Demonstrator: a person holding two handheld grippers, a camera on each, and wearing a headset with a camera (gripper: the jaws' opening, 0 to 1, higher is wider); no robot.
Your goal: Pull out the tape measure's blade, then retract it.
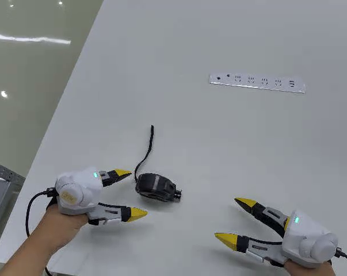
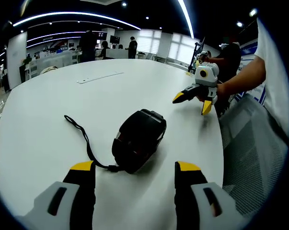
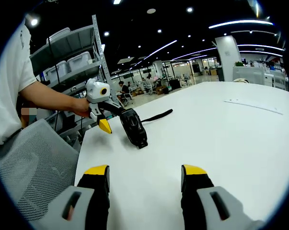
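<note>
Left gripper [image 1: 137,192], right gripper [image 1: 226,217] both apart, empty; black tape measure [image 1: 156,187] before left.

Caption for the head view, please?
Open left tongs face a black tape measure; right tongs open, set apart.

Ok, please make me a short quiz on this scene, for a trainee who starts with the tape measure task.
1. True or false: the left gripper is shut on the tape measure.
2. What lies on the table far beyond the tape measure? A) power strip B) hammer C) cup
3. Which is nearer the tape measure, the left gripper or the right gripper?
Key: 1 false, it is open; 2 A; 3 left.
</note>
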